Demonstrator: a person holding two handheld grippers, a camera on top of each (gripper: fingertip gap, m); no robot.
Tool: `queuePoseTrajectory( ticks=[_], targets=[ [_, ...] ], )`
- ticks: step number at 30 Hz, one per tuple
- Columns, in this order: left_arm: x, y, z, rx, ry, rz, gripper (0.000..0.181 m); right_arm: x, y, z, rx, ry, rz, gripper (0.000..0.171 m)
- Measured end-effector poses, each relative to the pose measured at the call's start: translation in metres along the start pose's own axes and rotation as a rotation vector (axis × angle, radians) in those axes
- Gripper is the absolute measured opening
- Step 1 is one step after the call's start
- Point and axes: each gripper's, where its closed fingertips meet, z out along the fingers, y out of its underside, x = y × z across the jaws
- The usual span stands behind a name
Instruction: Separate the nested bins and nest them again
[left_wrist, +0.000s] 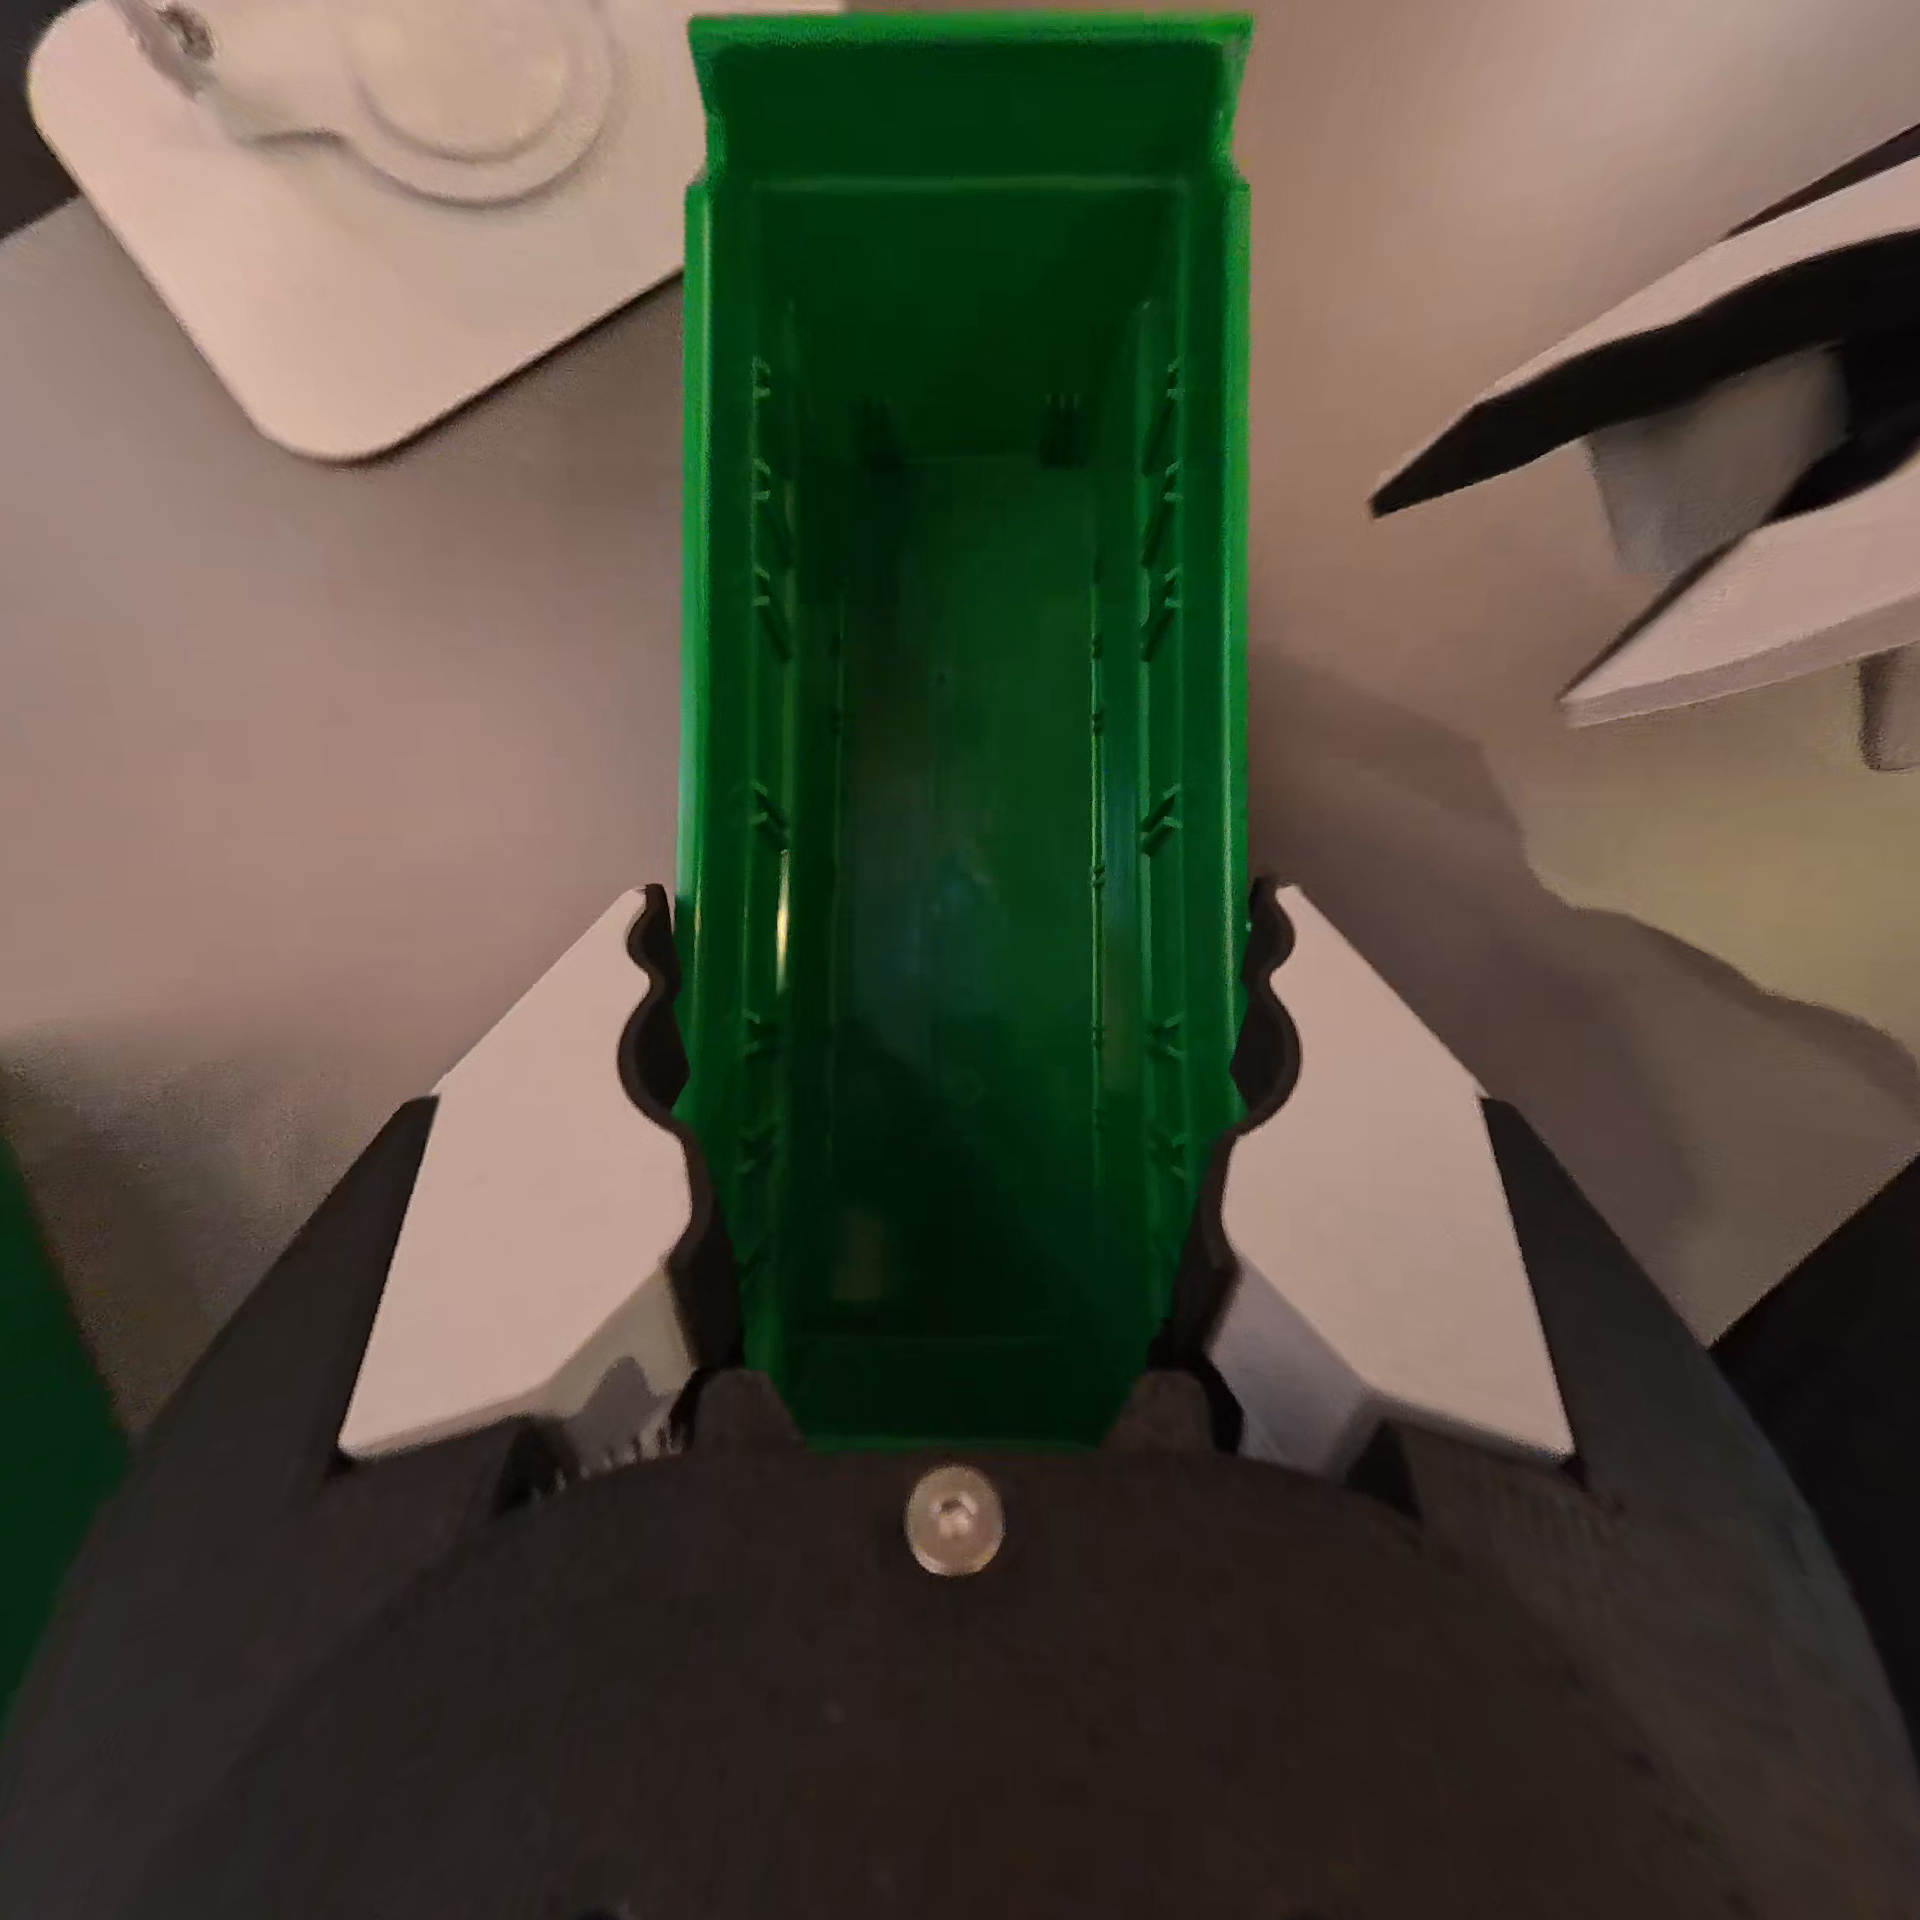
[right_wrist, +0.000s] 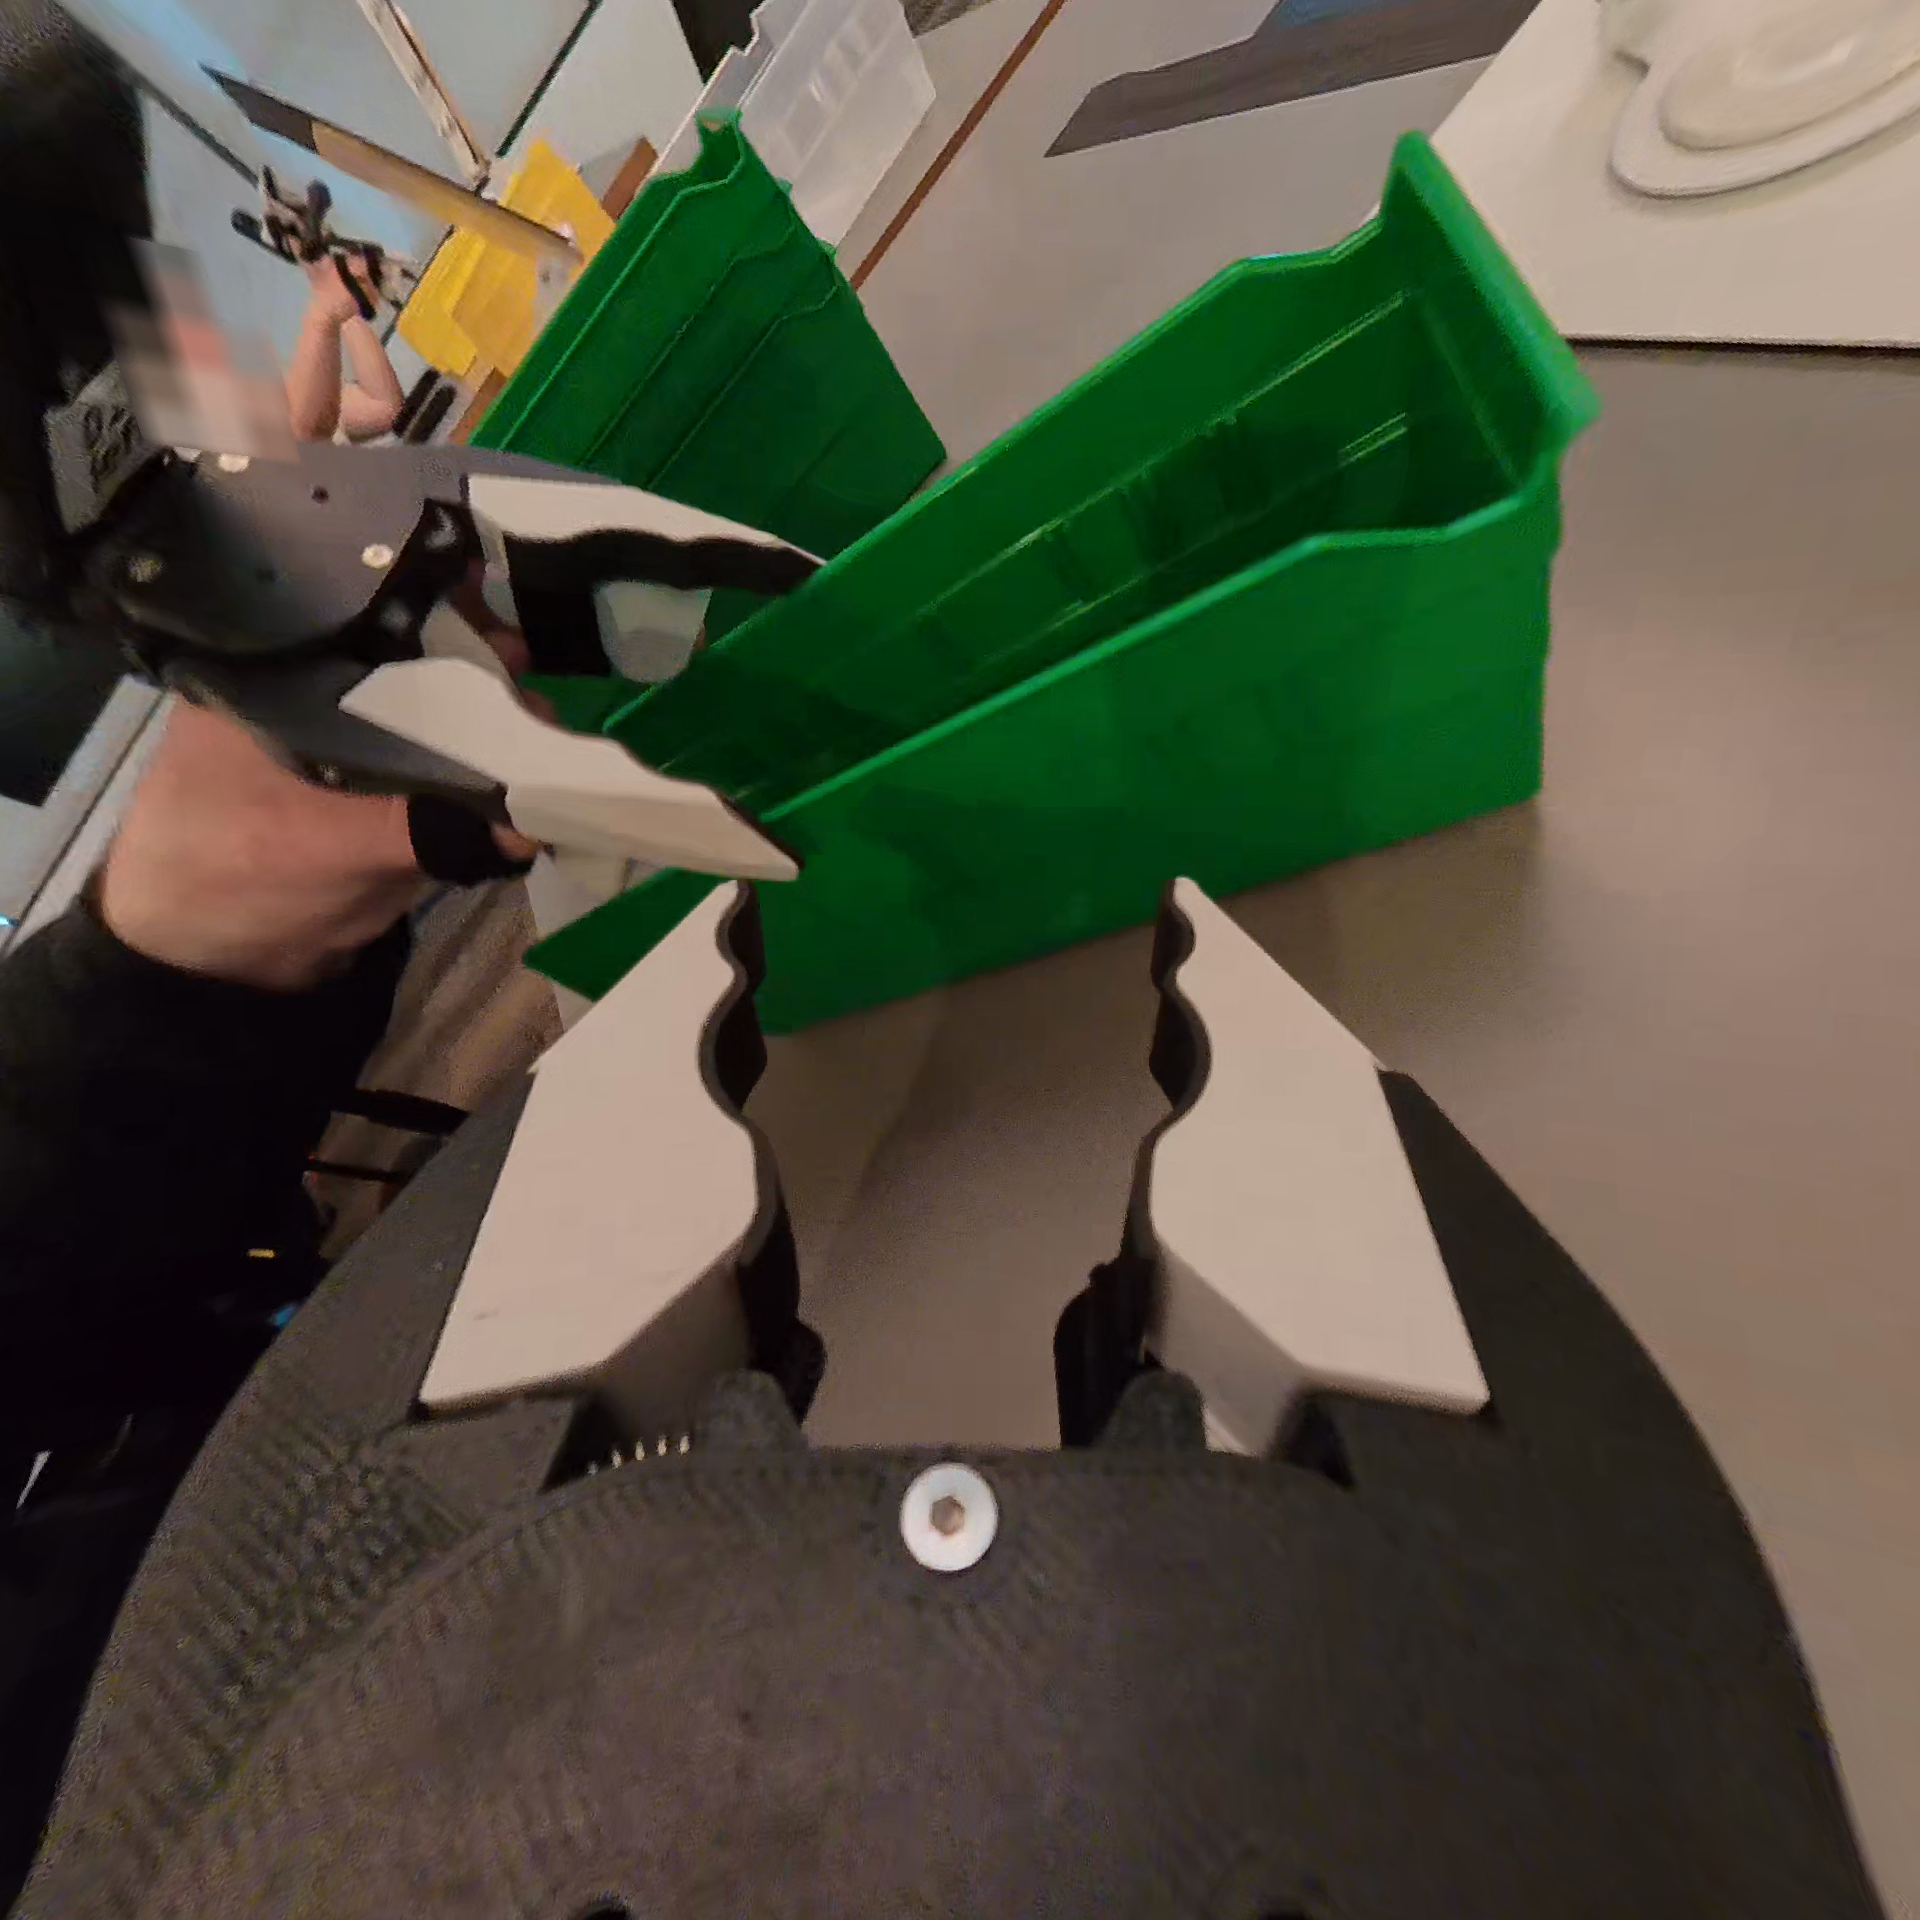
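My left gripper (left_wrist: 958, 891) is shut on the sides of a long green bin (left_wrist: 961, 727), whose open inside faces the left wrist camera. In the right wrist view this inner bin (right_wrist: 1143, 540) sits tilted inside an outer green bin (right_wrist: 1195, 748) on the table, its near end raised by the left gripper (right_wrist: 800, 717). A third green bin (right_wrist: 727, 343) leans behind them. My right gripper (right_wrist: 959, 891) is open and empty, its fingertips just short of the outer bin's near side. It also shows open at the right of the left wrist view (left_wrist: 1475, 608).
A white board with a white dish (left_wrist: 312, 208) lies on the grey table (right_wrist: 1714, 727) beyond the bins; the dish also shows in the right wrist view (right_wrist: 1766, 94). Yellow items (right_wrist: 499, 270) and a clear plastic bin (right_wrist: 842, 94) stand behind. A person's hand (right_wrist: 239, 852) holds the left gripper.
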Motion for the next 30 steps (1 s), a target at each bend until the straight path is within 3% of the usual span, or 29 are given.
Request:
queuePoseTrajectory(
  ticks=[7,12,20,26,30],
  targets=[
    [0.059,-0.012,0.009,0.008,0.066,0.054,0.109,0.011,0.001,-0.002,0.005,0.033,0.097,0.083],
    [0.088,-0.014,0.009,0.016,0.142,0.067,0.106,0.034,0.011,-0.013,-0.084,0.170,0.065,0.064],
    [0.120,-0.013,-0.001,0.040,0.261,0.069,0.100,0.055,0.018,-0.033,-0.235,0.355,-0.071,0.020],
    [0.124,-0.014,-0.020,0.071,0.291,0.095,0.098,0.068,0.026,-0.052,-0.326,0.393,-0.076,0.008],
    [0.085,-0.016,-0.046,0.095,0.188,0.103,0.101,0.083,0.026,-0.076,-0.369,0.440,-0.065,0.007]
  ],
)
